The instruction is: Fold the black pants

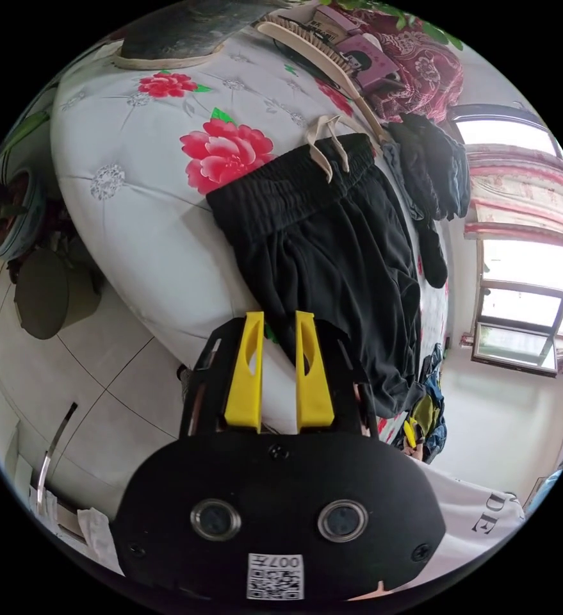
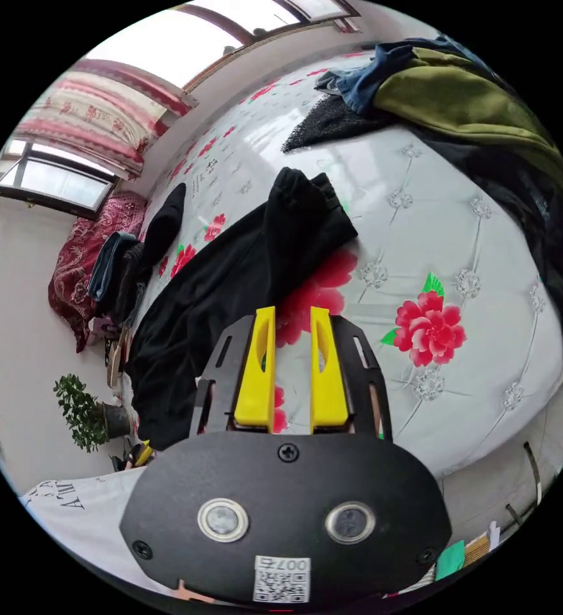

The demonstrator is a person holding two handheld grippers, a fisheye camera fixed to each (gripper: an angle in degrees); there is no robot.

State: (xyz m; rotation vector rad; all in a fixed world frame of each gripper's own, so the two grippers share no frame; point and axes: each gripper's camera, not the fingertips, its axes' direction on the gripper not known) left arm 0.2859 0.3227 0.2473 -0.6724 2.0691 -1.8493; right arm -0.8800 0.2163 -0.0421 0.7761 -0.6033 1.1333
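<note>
- Pants [image 1: 332, 256] are lying flat on the bed [image 1: 134, 211], waistband toward 12 o'clock in the left gripper view, leg cuffs toward 12 in the right.
- Best grabbing waistband and cuff edges evenly, then lifting together.
- Left gripper [image 1: 279, 320] is hovering slightly parted, holding nothing.
- Right gripper [image 2: 292, 317] is likewise slightly parted, gripping nothing.

The pants [image 1: 332, 256] are being spread lengthwise on the bed [image 1: 140, 211], the waistband [image 1: 287, 186] lying toward the bed's rounded end and the cuffs [image 2: 303, 198] toward its middle. The left gripper [image 1: 280, 317] is being held just over the pants' near edge, below the waistband — its jaws a little apart, nothing between them. The right gripper [image 2: 293, 314] is being held above bare bedcover beside the legs. A pile of clothes [image 2: 460, 96] is lying beyond the cuffs, well apart — another heap [image 1: 432, 166] is resting beyond the waistband.
</note>
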